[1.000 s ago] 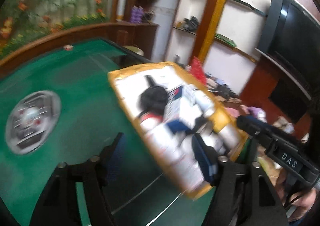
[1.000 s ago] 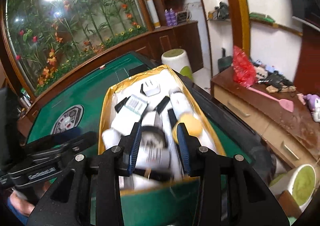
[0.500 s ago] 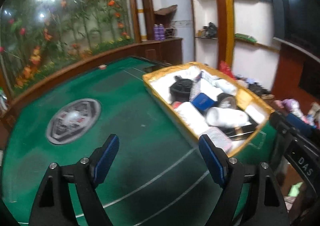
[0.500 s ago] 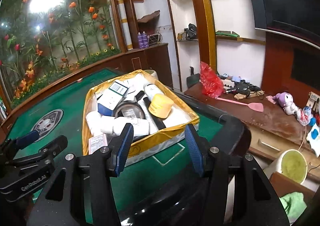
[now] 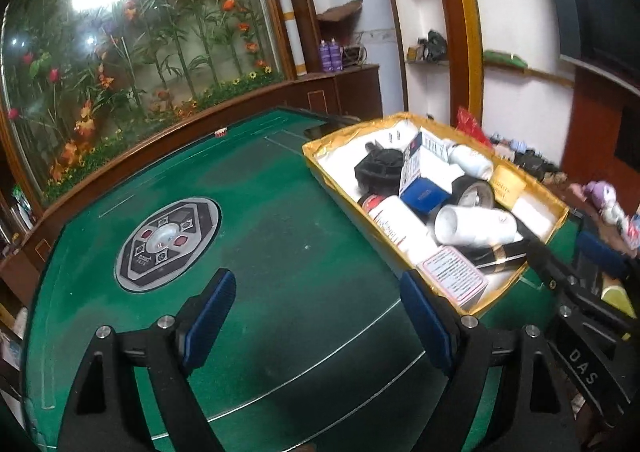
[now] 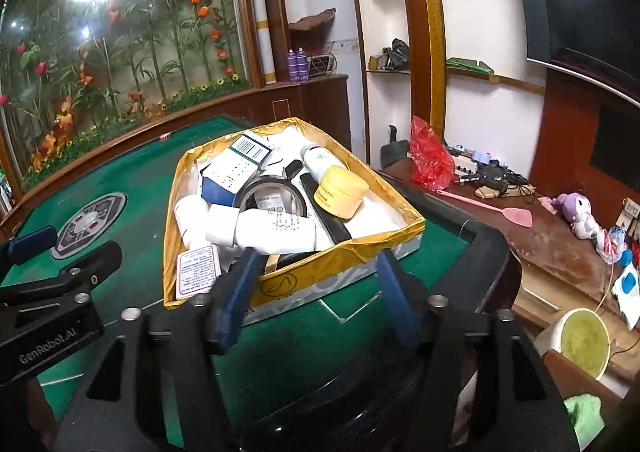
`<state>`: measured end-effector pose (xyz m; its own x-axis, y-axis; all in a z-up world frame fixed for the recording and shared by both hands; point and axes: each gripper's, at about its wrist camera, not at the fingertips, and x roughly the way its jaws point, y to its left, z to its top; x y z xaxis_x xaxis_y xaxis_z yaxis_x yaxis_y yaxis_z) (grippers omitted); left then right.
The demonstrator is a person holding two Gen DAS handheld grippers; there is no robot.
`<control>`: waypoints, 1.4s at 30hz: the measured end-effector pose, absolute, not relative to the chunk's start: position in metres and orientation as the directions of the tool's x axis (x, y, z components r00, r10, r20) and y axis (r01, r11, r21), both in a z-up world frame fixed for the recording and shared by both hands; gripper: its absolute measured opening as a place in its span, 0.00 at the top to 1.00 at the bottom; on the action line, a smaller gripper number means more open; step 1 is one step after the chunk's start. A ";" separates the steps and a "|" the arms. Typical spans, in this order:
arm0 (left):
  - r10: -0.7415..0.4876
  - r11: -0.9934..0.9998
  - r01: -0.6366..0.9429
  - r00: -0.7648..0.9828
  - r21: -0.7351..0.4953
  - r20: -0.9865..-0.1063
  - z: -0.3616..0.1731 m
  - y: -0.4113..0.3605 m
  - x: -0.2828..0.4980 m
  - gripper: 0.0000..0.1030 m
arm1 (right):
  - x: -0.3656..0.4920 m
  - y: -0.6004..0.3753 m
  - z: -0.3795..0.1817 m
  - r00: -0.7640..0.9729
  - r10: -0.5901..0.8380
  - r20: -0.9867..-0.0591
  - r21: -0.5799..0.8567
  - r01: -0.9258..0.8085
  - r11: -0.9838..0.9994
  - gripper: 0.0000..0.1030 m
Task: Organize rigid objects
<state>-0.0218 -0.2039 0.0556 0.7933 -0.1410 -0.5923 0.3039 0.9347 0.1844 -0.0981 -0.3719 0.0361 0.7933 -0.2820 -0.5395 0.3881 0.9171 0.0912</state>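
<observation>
So there's this big green felt table (image 5: 280,236), mahjong-style, with a round grey control panel (image 5: 168,244) set into the middle of it. Sitting toward the right-hand corner of the felt is a gold-lined cardboard box (image 6: 340,256), and it's stuffed with all the hard bits and pieces, just piled on each other. From what I can make out: a white bottle (image 6: 276,232) lying on its side across the near part of the heap, a blue and white carton (image 6: 236,172) tilted up behind it, a roll of black tape (image 6: 272,196) wedged between them, a little yellow jar (image 6: 340,192) on the right side, and a small pink-bordered card box (image 6: 198,272) in the near left corner.

The left gripper (image 5: 316,316) hangs over bare felt well left of the box, jaws spread wide, nothing in them. The right gripper (image 6: 316,288) sits just in front of the box's near wall, also spread apart and holding nothing.
</observation>
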 end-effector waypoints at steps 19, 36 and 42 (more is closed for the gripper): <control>-0.118 0.938 0.290 0.782 0.191 -0.612 0.053 -0.203 -0.019 0.18 | -0.095 -0.369 0.032 0.788 -0.277 -0.549 0.089 0.385 0.918 0.36; -0.104 0.938 0.285 0.772 0.195 -0.627 0.052 -0.201 -0.017 0.18 | -0.093 -0.364 0.033 0.773 -0.301 -0.558 0.062 0.400 0.914 0.36; -0.099 0.938 0.283 0.773 0.201 -0.626 0.052 -0.201 -0.016 0.18 | -0.090 -0.362 0.036 0.767 -0.314 -0.560 0.045 0.406 0.913 0.36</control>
